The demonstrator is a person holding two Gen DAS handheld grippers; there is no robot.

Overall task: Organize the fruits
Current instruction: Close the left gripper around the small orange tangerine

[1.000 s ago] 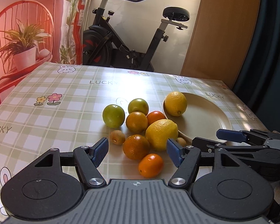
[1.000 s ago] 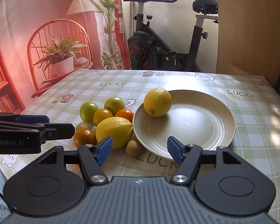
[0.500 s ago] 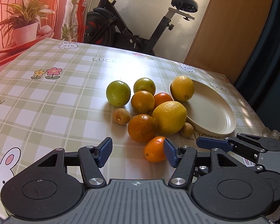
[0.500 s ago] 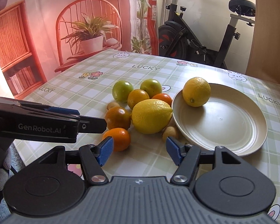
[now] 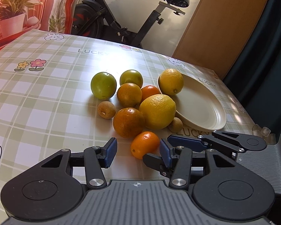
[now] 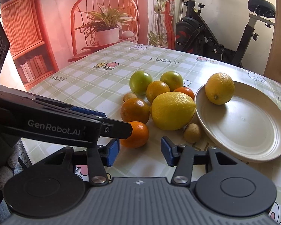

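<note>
Both tools gape empty, left tool (image 5: 136, 152) flanking small orange (image 5: 144, 144).

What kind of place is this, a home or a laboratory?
Most likely a room in a home: a table with a checked cartoon cloth, an exercise bike by the wall, and a plate beside loose fruit.

Fruit cluster mid-frame on the table: two green citrus (image 5: 103, 88) at back, small orange (image 5: 144, 144) nearest, big lemon (image 5: 157, 111) leaning on the rim of the cream plate (image 5: 206, 110) at right. Second lemon (image 5: 171, 82) sits on the plate's far edge.
</note>
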